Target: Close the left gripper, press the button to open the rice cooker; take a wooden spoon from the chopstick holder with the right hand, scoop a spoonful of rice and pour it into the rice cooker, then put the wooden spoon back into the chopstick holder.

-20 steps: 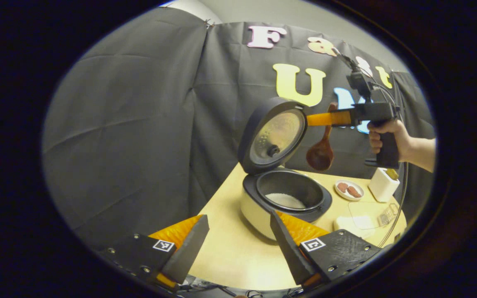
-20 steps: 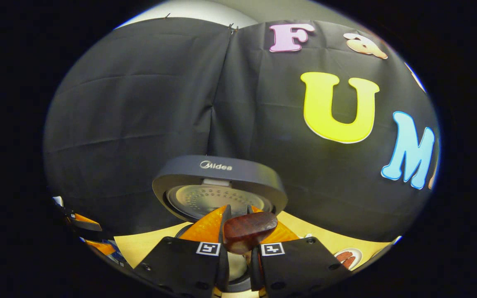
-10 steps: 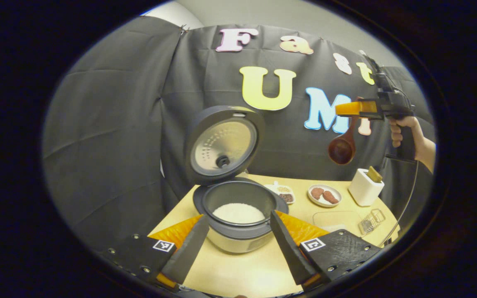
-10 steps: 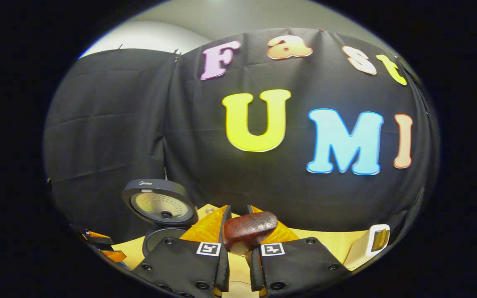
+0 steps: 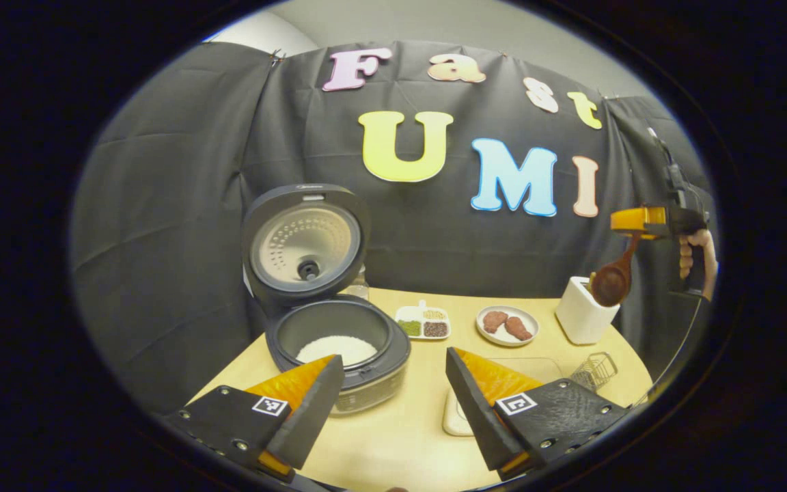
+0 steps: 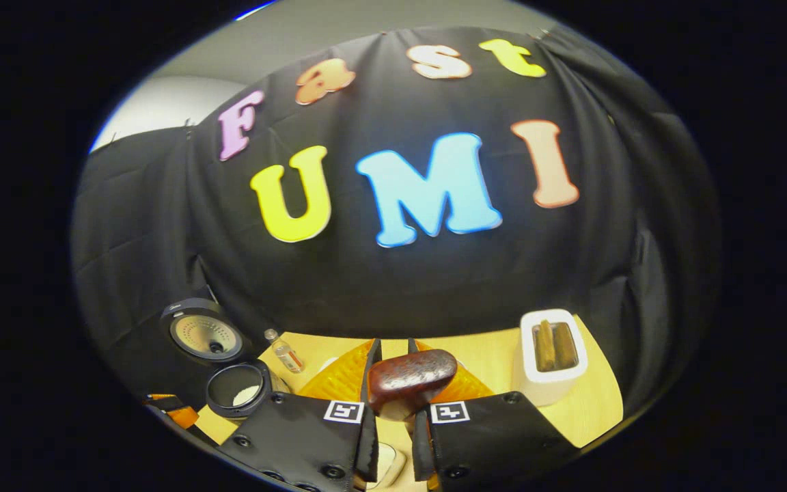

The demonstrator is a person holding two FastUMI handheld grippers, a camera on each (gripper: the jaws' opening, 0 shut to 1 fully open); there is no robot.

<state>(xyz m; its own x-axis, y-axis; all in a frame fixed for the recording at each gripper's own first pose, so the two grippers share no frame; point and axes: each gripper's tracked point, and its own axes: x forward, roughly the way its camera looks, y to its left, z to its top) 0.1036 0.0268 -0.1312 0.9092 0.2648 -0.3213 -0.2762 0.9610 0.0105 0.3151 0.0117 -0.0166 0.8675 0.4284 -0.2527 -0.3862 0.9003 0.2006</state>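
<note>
The rice cooker (image 5: pixel 336 342) stands at the table's left with its lid up and white rice inside; it is also small at lower left in the right gripper view, rice cooker (image 6: pixel 236 389). My right gripper (image 6: pixel 393 372) is shut on the handle of the dark wooden spoon (image 6: pixel 410 378). From the left gripper view, that right gripper (image 5: pixel 639 222) hangs high at far right with the wooden spoon (image 5: pixel 612 281) dangling bowl-down just above the white chopstick holder (image 5: pixel 581 321). The chopstick holder (image 6: pixel 549 355) holds brown utensils. My left gripper (image 5: pixel 393 389) is open, low over the near table.
A divided dish of grains (image 5: pixel 423 322) and a plate with two brown pieces (image 5: pixel 507 324) sit mid-table. A small wire basket (image 5: pixel 595 369) and a clear tray (image 5: pixel 503 369) lie nearer. A small bottle (image 6: pixel 285 352) stands behind the cooker. The yellow table (image 5: pixel 400 437) ends close by.
The right gripper carried the spoon from beside the cooker lid rightward and down to above the chopstick holder. The left gripper view swung right and drew back from the cooker.
</note>
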